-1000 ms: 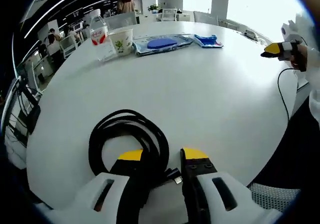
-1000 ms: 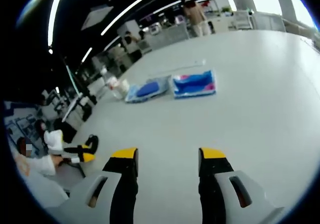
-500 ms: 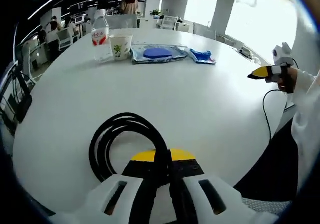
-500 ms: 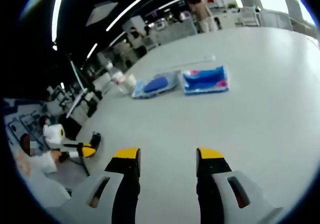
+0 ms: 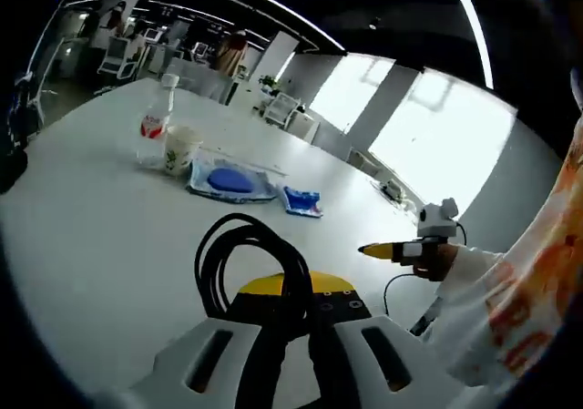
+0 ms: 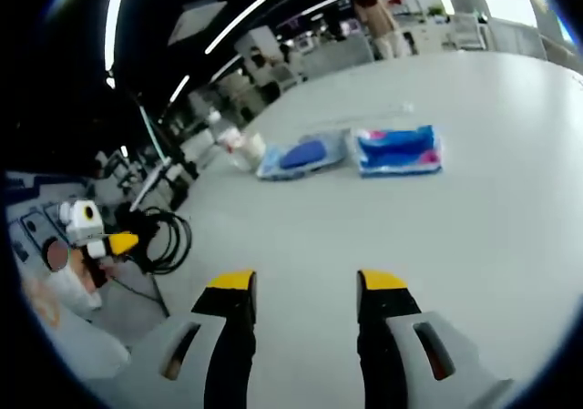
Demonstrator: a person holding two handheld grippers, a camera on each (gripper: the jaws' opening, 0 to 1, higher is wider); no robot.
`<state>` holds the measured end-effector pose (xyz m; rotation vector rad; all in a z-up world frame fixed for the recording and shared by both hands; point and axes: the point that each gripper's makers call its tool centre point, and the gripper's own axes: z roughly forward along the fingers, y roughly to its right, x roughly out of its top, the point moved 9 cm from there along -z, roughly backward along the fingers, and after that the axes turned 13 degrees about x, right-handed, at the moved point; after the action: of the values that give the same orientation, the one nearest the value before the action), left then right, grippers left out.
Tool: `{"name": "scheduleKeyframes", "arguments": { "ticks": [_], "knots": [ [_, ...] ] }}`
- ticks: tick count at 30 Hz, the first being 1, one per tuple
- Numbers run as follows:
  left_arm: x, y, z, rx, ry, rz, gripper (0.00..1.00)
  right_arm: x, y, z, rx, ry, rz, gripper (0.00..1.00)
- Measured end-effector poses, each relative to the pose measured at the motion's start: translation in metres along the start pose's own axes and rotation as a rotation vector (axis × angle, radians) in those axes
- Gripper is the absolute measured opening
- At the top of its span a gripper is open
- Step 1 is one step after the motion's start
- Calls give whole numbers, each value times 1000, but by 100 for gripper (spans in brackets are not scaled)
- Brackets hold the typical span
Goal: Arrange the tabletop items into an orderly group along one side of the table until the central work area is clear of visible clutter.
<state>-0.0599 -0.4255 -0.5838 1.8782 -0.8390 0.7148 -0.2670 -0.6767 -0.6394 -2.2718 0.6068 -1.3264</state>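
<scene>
My left gripper (image 5: 296,287) is shut on a coiled black cable (image 5: 239,247), and the loop stands up from its jaws above the white table (image 5: 82,236). Far across the table a water bottle (image 5: 153,125), a paper cup (image 5: 180,148), a blue pouch (image 5: 228,180) and a blue-pink packet (image 5: 301,199) lie in a row. My right gripper (image 6: 305,282) is open and holds nothing over bare tabletop (image 6: 474,227). It looks toward the pouch (image 6: 301,156), the packet (image 6: 397,148), the cup (image 6: 247,150) and the bottle (image 6: 222,134). The cable (image 6: 166,238) hangs at its left.
In the left gripper view the right gripper (image 5: 397,248) shows at the right in a hand, above an orange-printed sleeve (image 5: 510,318). Chairs, desks and people stand beyond the table's far edge. The left gripper (image 6: 102,243) appears at the left of the right gripper view.
My left gripper closed on the cable coil and raised it off the table, tilting its view upward. The right gripper stayed open and drifted slightly forward.
</scene>
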Motion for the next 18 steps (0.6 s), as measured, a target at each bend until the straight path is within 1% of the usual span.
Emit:
{"name": "scheduleKeyframes", "arguments": {
  "ticks": [1, 4, 5, 6, 7, 8, 9, 10, 11, 12, 13, 15, 16, 17, 18],
  "knots": [
    [5, 5, 0, -26, 17, -18, 3, 0, -2, 2, 9, 1, -1, 42],
    [23, 24, 2, -131, 60, -58, 3, 2, -8, 6, 47, 16, 1, 43],
    [27, 29, 2, -162, 66, -68, 3, 4, -13, 8, 77, 34, 7, 43],
    [32, 38, 1, -215, 65, -88, 3, 5, -16, 10, 96, 49, 15, 43],
    [35, 44, 1, -245, 69, -97, 3, 7, -20, 11, 129, 72, 26, 44],
    [37, 50, 2, -275, 78, -105, 3, 8, -22, 12, 139, 79, 27, 44],
    [40, 58, 2, -322, 78, -118, 3, 9, -25, 13, 151, 94, 32, 44],
    [41, 63, 2, -349, 78, -122, 3, 10, -27, 13, 158, 100, 31, 44],
    [43, 69, 3, -384, 86, -119, 3, 13, -32, 15, 195, 126, 36, 45],
    [44, 74, 5, -419, 82, -137, 3, 15, -35, 16, 218, 140, 45, 46],
    [45, 78, 6, -444, 79, -153, 3, 18, -40, 17, 259, 165, 59, 47],
    [46, 85, 9, -483, 87, -163, 3, 23, -47, 18, 309, 196, 67, 47],
    [46, 87, 9, -506, 87, -178, 3, 27, -53, 18, 352, 219, 68, 47],
    [47, 90, 11, -533, 93, -201, 3, 30, -56, 18, 379, 235, 68, 48],
    [47, 92, 11, -544, 95, -212, 3, 33, -62, 18, 426, 259, 75, 48]
  ]
}}
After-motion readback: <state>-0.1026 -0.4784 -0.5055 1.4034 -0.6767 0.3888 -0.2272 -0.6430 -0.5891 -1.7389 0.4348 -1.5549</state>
